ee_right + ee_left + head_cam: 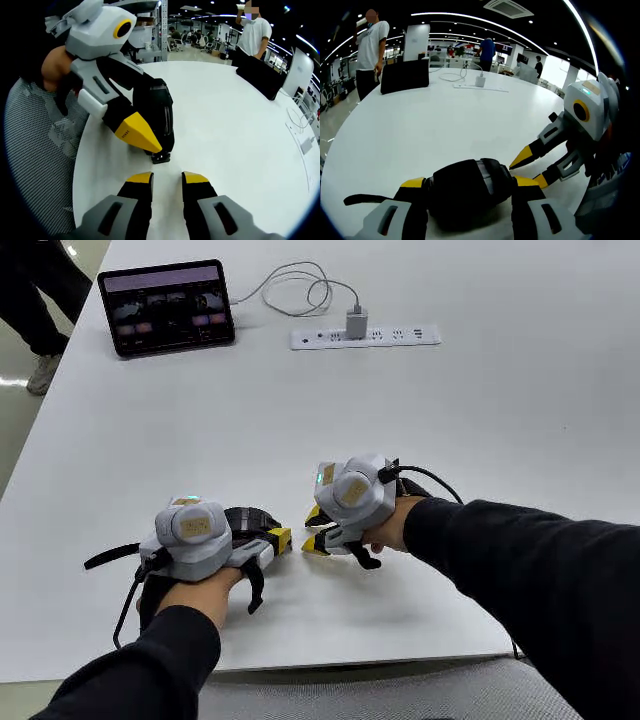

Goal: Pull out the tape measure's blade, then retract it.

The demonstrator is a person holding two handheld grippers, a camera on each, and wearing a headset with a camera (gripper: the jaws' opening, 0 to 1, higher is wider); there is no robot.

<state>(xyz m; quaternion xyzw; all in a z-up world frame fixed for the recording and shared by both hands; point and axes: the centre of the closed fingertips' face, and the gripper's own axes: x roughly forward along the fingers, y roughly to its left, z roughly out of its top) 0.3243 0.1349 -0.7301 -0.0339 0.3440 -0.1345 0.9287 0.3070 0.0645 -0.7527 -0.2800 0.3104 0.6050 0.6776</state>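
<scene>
A black tape measure [250, 521] lies on the white table [450, 410], near its front edge. My left gripper [262, 531] is shut on it, and in the left gripper view the case [470, 192] sits between the yellow-tipped jaws of the left gripper [470, 182]. My right gripper [314, 530] is just to the right of it, open with nothing between its fingers. In the right gripper view, the right gripper [167, 178] points at the end of the tape measure [160, 112], a short way from the small tab [161, 158] at its mouth. No blade is drawn out.
A tablet [167, 306] stands at the far left of the table. A white power strip [365, 337] with a charger and a looped cable [300, 285] lies at the back. The table's front edge is close under my arms. A person [370, 47] stands beyond the table.
</scene>
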